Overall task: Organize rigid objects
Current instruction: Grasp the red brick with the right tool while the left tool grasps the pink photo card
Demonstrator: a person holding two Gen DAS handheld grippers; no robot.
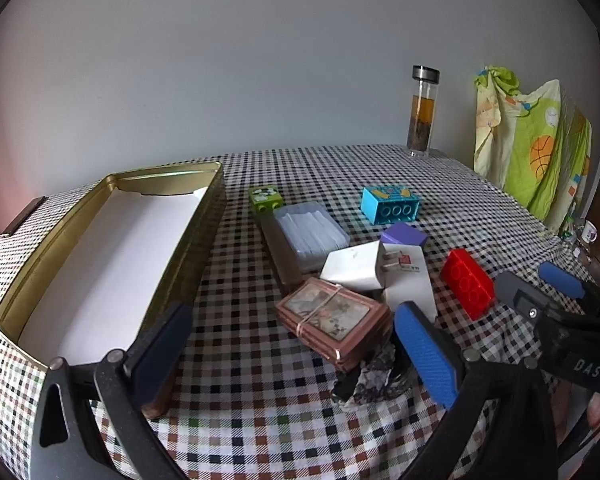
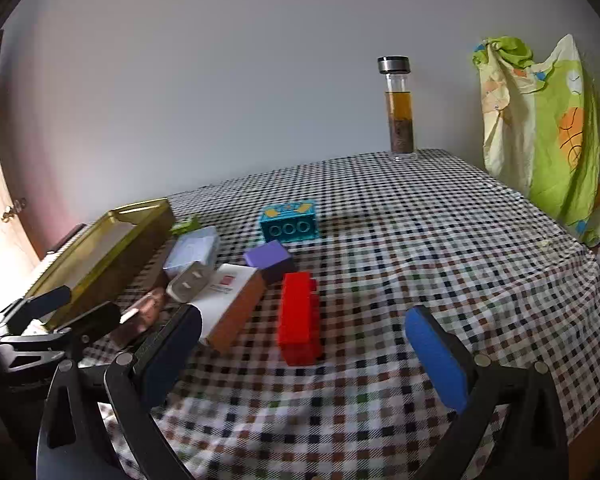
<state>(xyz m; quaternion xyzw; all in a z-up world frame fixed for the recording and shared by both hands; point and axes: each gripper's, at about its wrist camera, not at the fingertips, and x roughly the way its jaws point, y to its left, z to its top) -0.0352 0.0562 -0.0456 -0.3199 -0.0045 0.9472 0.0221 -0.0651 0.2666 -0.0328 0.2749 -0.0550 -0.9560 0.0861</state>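
Left wrist view: both tongs (image 1: 292, 354) gape wide, empty. Rigid pieces crowd mid-desk beside the gold tin (image 1: 32, 280); grabbing the card deck (image 1: 332, 320) could topple the charger (image 1: 356, 266) leaning above.

The only lettering I can make out is "DAS" in pale capitals on the black body of the right gripper (image 1: 560, 292). The white box (image 1: 410, 280) carries a red printed label, too small to read.
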